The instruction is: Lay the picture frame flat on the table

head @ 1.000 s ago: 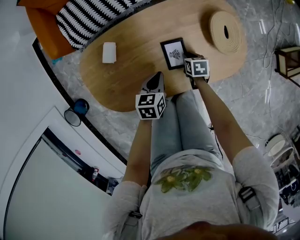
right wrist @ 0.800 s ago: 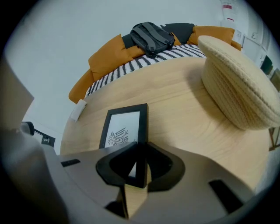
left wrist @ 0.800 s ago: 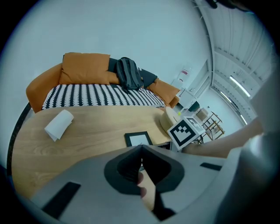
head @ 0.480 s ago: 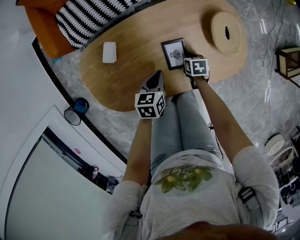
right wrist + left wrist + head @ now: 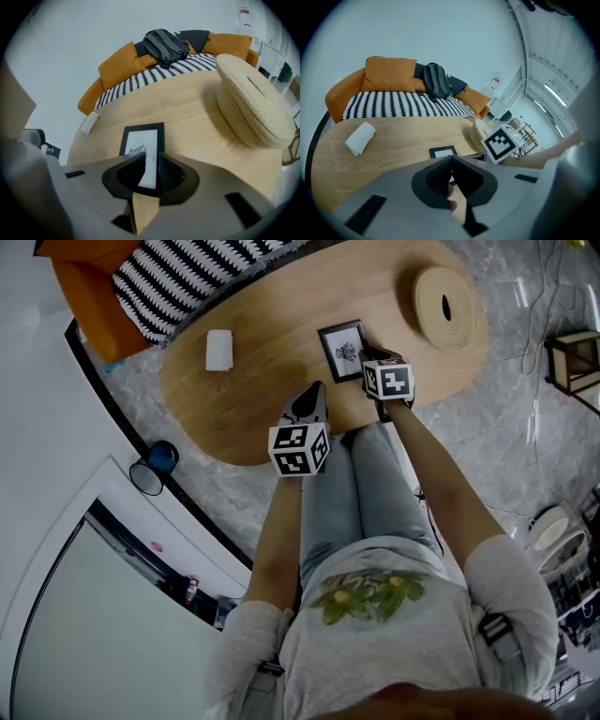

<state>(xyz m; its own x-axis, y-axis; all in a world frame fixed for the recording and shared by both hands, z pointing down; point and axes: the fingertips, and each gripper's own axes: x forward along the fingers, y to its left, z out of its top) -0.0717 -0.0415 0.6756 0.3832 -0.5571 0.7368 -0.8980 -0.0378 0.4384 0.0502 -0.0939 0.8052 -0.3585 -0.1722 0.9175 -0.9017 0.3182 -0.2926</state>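
A black picture frame (image 5: 339,341) with a white mat and a small drawing lies face up on the oval wooden table (image 5: 262,381). It also shows straight ahead in the right gripper view as the picture frame (image 5: 144,140). My right gripper (image 5: 364,358) is at its near right corner. Its jaws stand a narrow gap apart, and the frame's lower edge shows in that gap at my right gripper (image 5: 151,169). My left gripper (image 5: 309,409) hovers at the table's near edge, jaws together and empty, with its tips at my left gripper (image 5: 451,161).
A round woven mat (image 5: 448,306) lies on the table to the right of the frame. A white folded tissue (image 5: 218,349) lies at the left. Behind the table stands an orange sofa (image 5: 89,296) with a striped cover. My knees are at the near edge.
The right gripper has crept slightly further over the frame's near corner. The frame's far edge has stayed put on the table. The left gripper has not moved.
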